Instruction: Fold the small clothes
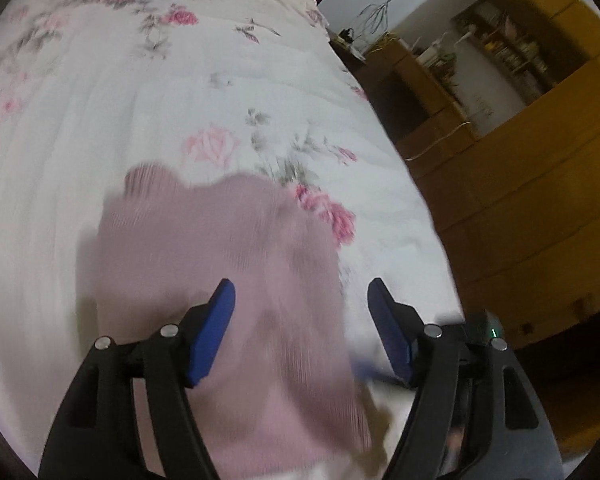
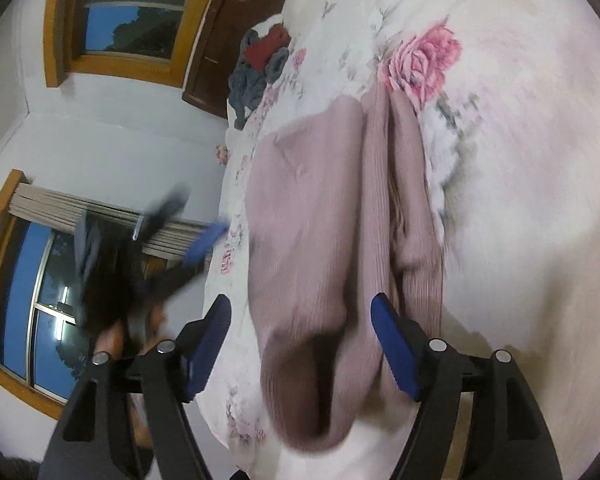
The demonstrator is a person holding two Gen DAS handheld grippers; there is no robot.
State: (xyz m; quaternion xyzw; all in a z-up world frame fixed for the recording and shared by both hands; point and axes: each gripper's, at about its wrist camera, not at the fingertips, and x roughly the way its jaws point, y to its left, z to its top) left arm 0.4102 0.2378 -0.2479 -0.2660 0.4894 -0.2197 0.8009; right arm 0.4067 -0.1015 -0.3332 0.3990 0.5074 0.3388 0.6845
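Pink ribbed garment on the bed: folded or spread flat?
Partly folded. The pink garment lies on the floral bedspread with one side doubled over in lengthwise pleats; neither gripper holds it.

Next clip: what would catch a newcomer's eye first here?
The pink ribbed garment, lying rumpled on the rose-print bedspread, fills the middle of both views. Each gripper, left and right, hangs over it with blue pads wide apart, gripping nothing. A heap of grey and red clothes waits at the bed's far end.
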